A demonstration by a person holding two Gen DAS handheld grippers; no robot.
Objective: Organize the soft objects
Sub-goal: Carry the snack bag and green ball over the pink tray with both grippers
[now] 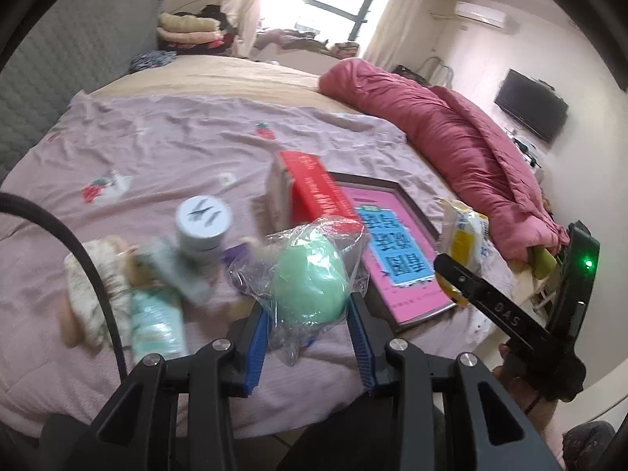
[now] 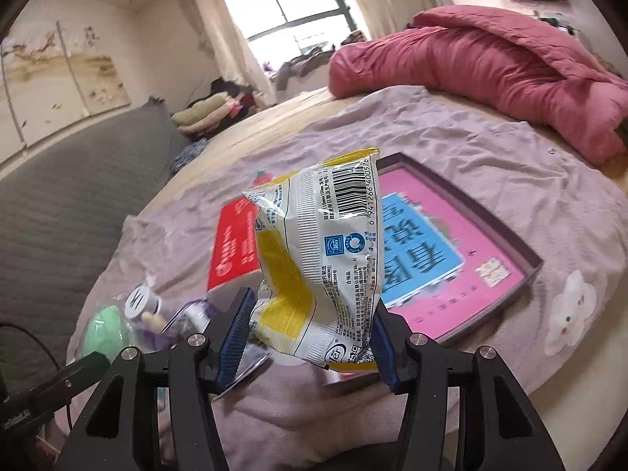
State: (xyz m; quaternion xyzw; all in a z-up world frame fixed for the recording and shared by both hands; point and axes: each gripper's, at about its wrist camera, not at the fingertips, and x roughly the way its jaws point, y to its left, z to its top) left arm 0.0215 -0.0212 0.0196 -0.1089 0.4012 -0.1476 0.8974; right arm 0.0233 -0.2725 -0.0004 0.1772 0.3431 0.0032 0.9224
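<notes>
Left wrist: left tool (image 1: pixel 310 329) angled downward, clamping bagged green ball (image 1: pixel 308 278).

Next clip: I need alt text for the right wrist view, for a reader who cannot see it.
The right hand-held gripper holds a crinkled white and yellow packet up between its blue pads, above a bed covered with a mauve sheet. Behind the packet lie a framed pink and blue picture and a red box; a rolled pink quilt lies further back.

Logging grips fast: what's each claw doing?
Left claw: closed on the bagged green sponge.
Right claw: closed on the yellow-white packet.
</notes>
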